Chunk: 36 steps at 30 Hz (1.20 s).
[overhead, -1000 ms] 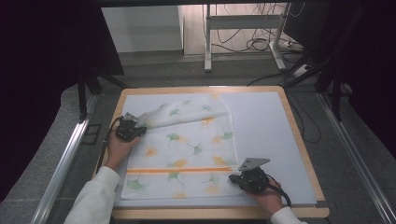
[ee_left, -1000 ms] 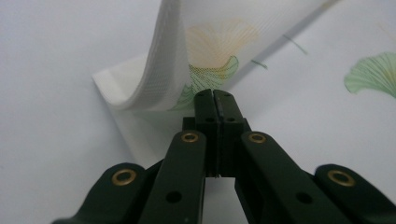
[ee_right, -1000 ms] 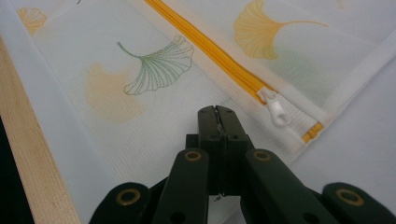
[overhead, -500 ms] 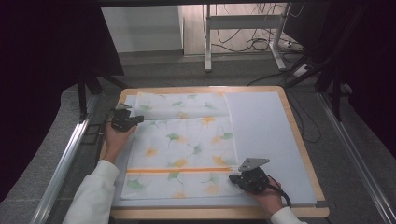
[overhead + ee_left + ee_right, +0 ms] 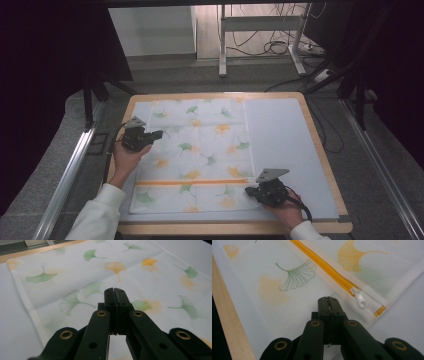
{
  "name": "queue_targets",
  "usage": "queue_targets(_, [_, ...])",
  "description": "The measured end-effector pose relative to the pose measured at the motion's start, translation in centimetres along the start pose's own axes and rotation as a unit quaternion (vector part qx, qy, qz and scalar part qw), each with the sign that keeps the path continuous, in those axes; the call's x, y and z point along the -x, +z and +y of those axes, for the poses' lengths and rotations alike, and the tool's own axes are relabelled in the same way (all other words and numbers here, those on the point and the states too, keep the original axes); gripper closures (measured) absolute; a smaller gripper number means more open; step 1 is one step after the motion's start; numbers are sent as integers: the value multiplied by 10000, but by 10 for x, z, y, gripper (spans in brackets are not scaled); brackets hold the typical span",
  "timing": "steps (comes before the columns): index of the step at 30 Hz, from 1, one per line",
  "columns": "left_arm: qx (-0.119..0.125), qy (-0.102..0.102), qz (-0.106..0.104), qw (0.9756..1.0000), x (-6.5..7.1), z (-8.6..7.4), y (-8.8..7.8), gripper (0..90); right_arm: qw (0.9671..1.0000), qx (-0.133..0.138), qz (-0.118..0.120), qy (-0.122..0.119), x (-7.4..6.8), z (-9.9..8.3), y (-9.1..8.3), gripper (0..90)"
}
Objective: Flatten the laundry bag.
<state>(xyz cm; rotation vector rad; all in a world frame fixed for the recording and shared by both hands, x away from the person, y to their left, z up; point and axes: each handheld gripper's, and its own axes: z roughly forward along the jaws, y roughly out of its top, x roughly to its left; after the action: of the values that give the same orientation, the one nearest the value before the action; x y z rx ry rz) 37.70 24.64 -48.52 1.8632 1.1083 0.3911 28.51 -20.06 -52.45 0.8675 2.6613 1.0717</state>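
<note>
The landmark here is the white mesh laundry bag [image 5: 197, 155] printed with ginkgo leaves, which lies spread flat on the pale mat [image 5: 280, 150] of the wooden-rimmed table [image 5: 320, 150], covering the mat's left and middle part, with its orange zipper [image 5: 190, 183] running crosswise near the edge closest to the person. At the bag's left edge, about halfway along it, the left gripper [image 5: 156, 134] hangs above the cloth with its tip aimed right, toward the bag's middle; in the left gripper view its jaws [image 5: 115, 293] are pressed together with nothing between them, and the bag [image 5: 105, 282] stretches out smooth ahead and below, a faint fold crease crossing it. Moving right to the bag's near right corner, the right gripper [image 5: 248, 191] sits low beside the zipper's end, also pressed together and empty as far as the right gripper view [image 5: 327, 301] shows. There the white zipper pull [image 5: 360, 298] lies just ahead and slightly to the right of the tip, at the closed end of the orange zipper [image 5: 324, 267], whose long axis runs away toward the bag's far left. The right hand is clearly the nearer one to the pull, so I judge any work on the zipper would fall to it, drawing leftward along that line while the left steadies the cloth.
</note>
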Motion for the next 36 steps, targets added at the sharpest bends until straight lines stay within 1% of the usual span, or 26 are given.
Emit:
queue_targets(2, [3, 41, -126, 9999, 11, 0, -3, 896, 10000, 6, -3, -3, 0, 0, 0, 892])
queue_targets(4, [76, 95, -327, 9994, 25, -3, -8, 894, 10000, 11, -14, 15, 0, 0, 0, 892])
queue_targets(5, [76, 95, -327, 9994, 25, -3, -8, 890, 10000, 11, -14, 15, 0, 0, 0, 892])
queue_targets(6, [95, 111, -411, 9990, 34, -6, -10, 885, 10000, 17, -14, 31, 0, -1, 0, 892])
queue_targets(7, [95, 111, -411, 9990, 34, -6, -10, 879, 10000, 17, -14, 31, 0, -1, 0, 892])
queue_targets(8, [105, 183, -412, 9989, 41, -9, -11, 863, 10000, 12, -19, 25, 0, 0, 0, 892])
queue_targets(9, [128, 167, -453, 9988, 45, -12, -11, 846, 10000, 4, -27, 21, -1, 0, 0, 892])
queue_targets(10, [128, 167, -453, 9988, 45, -12, -11, 822, 10000, 4, -27, 21, -1, 0, 0, 892])
queue_targets(11, [108, 160, -539, 9984, 49, -15, -10, 822, 10000, -1, -46, 27, -1, 0, 0, 892])
queue_targets(12, [-15, 245, -511, 9984, 56, -19, -8, 729, 10000, -12, -92, -18, -3, 0, 0, 891])
queue_targets(13, [-60, 315, -460, 9984, 61, -21, -7, 690, 9999, -14, -103, -27, -3, 0, 0, 892])
queue_targets(15, [-96, 390, -361, 9985, 70, -24, -5, 569, 9999, -24, -104, -25, -3, 0, 0, 892])
queue_targets(16, [-136, 399, -422, 9982, 74, -24, -4, 516, 9999, -16, -116, -22, -3, 0, 0, 892])
queue_targets(17, [-136, 399, -422, 9982, 74, -24, -4, 483, 9999, -14, -111, -24, -3, 0, -1, 892])
queue_targets(18, [-129, 447, -525, 9975, 82, -23, -4, 458, 9999, -9, -110, -15, -4, -1, -1, 892])
queue_targets(21, [-156, 499, -629, 9966, 91, -22, -3, 366, 9999, 0, -129, -59, -4, -1, -1, 892])
queue_targets(22, [-191, 531, -627, 9964, 94, -22, -2, 338, 9999, 1, -133, -67, -4, -1, -1, 892])
queue_targets(23, [-191, 531, -627, 9964, 94, -22, -2, 314, 9999, 4, -140, -64, -5, -1, -1, 892])
queue_targets(24, [-262, 672, -558, 9958, 99, -22, 1, 303, 9999, -11, -146, -77, -5, -1, -2, 892])
queue_targets(25, [-296, 715, -557, 9954, 101, -23, 2, 300, 9999, -15, -147, -82, -6, -1, -3, 892])
queue_targets(27, [-310, 767, -537, 9951, 105, -23, 3, 293, 9998, -19, -153, -95, -7, -2, -4, 892])
queue_targets(30, [-312, 786, -534, 9950, 108, -24, 2, 287, 9998, -13, -159, -78, -7, -3, -4, 892])
queue_targets(32, [-327, 818, -554, 9946, 113, -25, 2, 286, 9998, -10, -177, -19, -8, -4, -6, 892])
queue_targets(33, [-327, 818, -554, 9946, 113, -25, 2, 284, 9998, -10, -182, -16, -8, -5, -6, 892])
queue_targets(36, [-368, 871, -611, 9936, 120, -27, 3, 284, 9998, 0, -183, 29, -10, -7, -9, 891])
